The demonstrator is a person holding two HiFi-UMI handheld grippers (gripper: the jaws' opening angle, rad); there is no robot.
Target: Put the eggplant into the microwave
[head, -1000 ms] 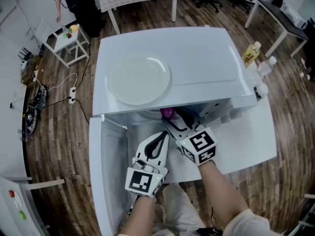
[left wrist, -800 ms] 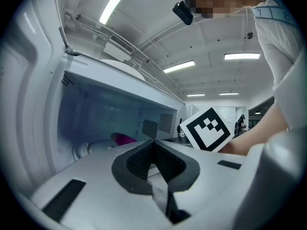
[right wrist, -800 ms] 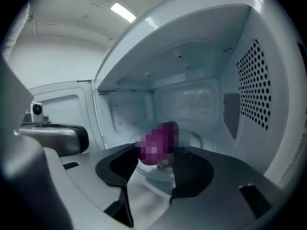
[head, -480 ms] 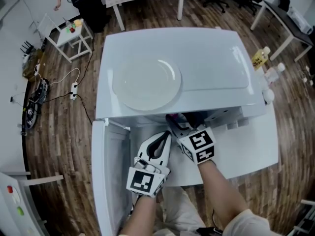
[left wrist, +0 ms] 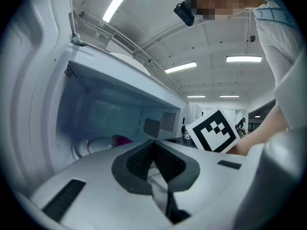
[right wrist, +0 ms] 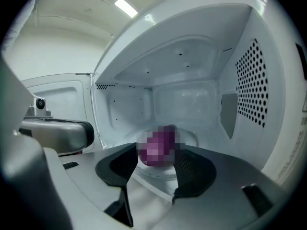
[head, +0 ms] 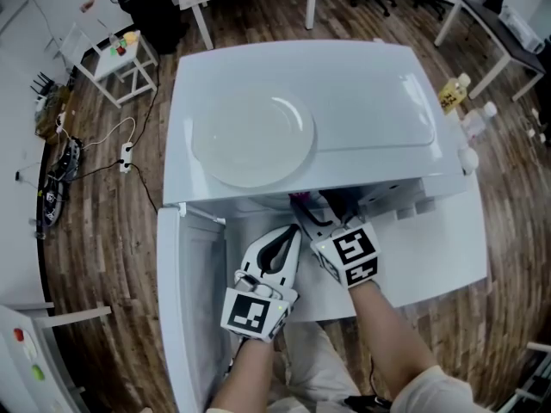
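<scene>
Right claw (right wrist: 157,153) is clenched on the eggplant (right wrist: 158,147): purple body sits betw. the two pads at their tips, touching both, w/ the far end sticking out past them. Claw tips and eggplant are inside the microwave (head: 370,101) cavity, over the round turntable (right wrist: 194,138); we can't tell if the veg touches it. From the head view we only get a sliver of purple under the microwave's front edge, since the top hides the rest.

Left claw (left wrist: 154,143) is closed, pads meeting, nothing betw. them. It sits just left of the right one, at the cavity mouth, pointing level.

Door (head: 185,291) is swung open on the left, right beside the left claw. Perforated vent wall (right wrist: 252,85) is on the cavity's right, near the right claw's outer side. A round plate (head: 252,140) lies on top of the microwave, left half. White worktop (head: 448,248) carries the microwave; a yellow-label bottle (head: 451,93) stands off to the right. Small side table (head: 112,58) far left on the wood floor.
</scene>
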